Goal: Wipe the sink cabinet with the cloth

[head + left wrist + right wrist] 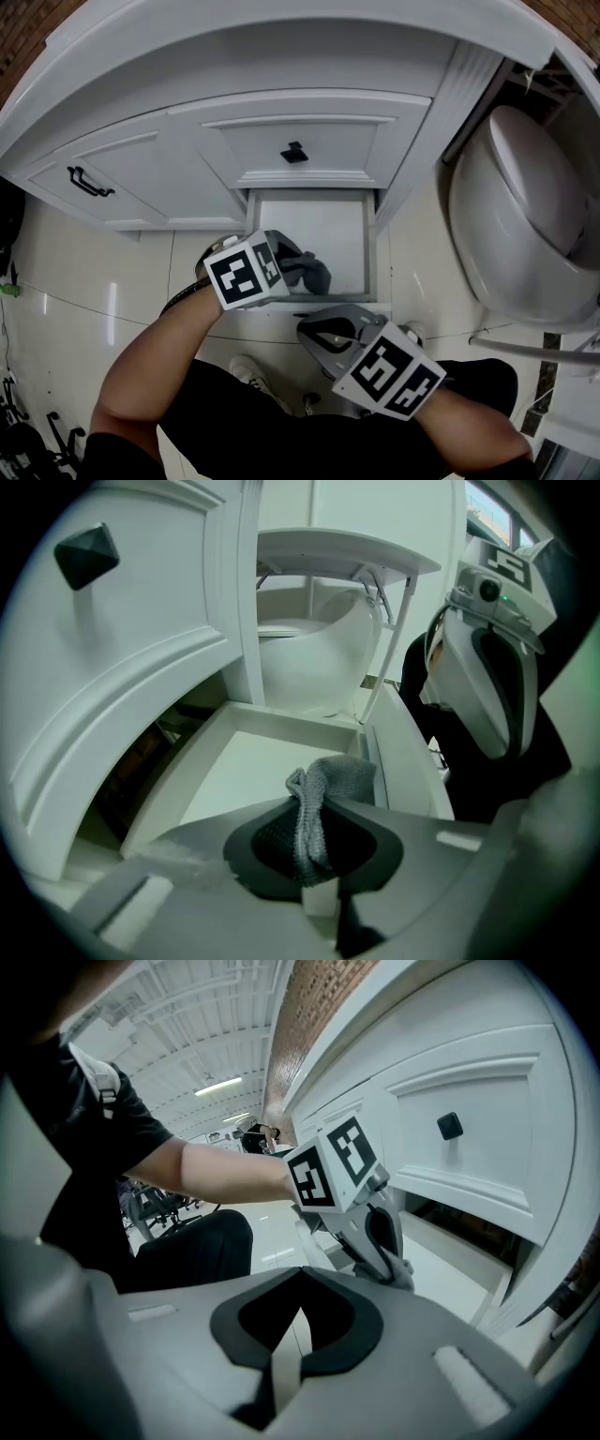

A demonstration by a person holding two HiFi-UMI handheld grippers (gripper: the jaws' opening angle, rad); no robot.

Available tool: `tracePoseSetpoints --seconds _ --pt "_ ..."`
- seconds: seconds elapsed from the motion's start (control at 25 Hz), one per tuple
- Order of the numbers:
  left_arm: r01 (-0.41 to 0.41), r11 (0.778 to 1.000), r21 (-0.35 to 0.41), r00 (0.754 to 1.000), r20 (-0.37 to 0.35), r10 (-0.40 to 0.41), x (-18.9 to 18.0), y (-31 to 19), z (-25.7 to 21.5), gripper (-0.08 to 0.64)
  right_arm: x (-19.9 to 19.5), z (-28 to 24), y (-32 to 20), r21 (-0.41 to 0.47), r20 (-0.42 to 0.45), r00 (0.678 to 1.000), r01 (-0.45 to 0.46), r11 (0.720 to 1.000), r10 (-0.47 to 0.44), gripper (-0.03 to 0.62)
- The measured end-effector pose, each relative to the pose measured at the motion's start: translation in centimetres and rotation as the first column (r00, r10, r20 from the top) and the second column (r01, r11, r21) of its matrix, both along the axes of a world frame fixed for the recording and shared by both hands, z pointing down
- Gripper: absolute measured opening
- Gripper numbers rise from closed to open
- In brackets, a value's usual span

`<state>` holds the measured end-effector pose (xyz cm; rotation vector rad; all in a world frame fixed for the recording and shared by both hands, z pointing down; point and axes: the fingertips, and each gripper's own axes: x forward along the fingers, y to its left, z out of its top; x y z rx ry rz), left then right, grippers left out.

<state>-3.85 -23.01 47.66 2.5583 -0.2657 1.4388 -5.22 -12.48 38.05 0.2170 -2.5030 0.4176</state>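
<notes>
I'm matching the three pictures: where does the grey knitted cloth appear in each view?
Head view: grey knitted cloth centre, over the open drawer.
Left gripper view: lower centre, pinched between the jaws.
Right gripper view: right of centre, in the left gripper.
Shared landmark: black drawer knob.

The open drawer (314,225) lies at the foot of the sink cabinet (141,141), under 1 shut drawer with a knob (294,152). The cloth (317,273) sits in the jaws of the left gripper (302,266), over the open drawer's front part. The right gripper (326,334) is before that drawer. The toilet (525,216) stands right of the cabinet.
</notes>
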Motion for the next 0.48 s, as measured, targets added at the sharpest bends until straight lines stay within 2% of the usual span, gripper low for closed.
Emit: tracePoseSetpoints --seconds 0.24,0.48 --pt "0.037 0.999 0.027 0.999 0.027 -0.038 -3.4 -0.1 -0.5 0.035 -0.4 0.5 -0.4 0.007 -0.015 1.000 -0.015 1.000 0.015 0.005" --pt "0.043 0.999 0.024 0.993 0.110 -0.045 -7.2 0.6 0.4 0.035 -0.6 0.5 -0.2 0.013 -0.019 0.999 -0.040 0.999 0.040 0.005"
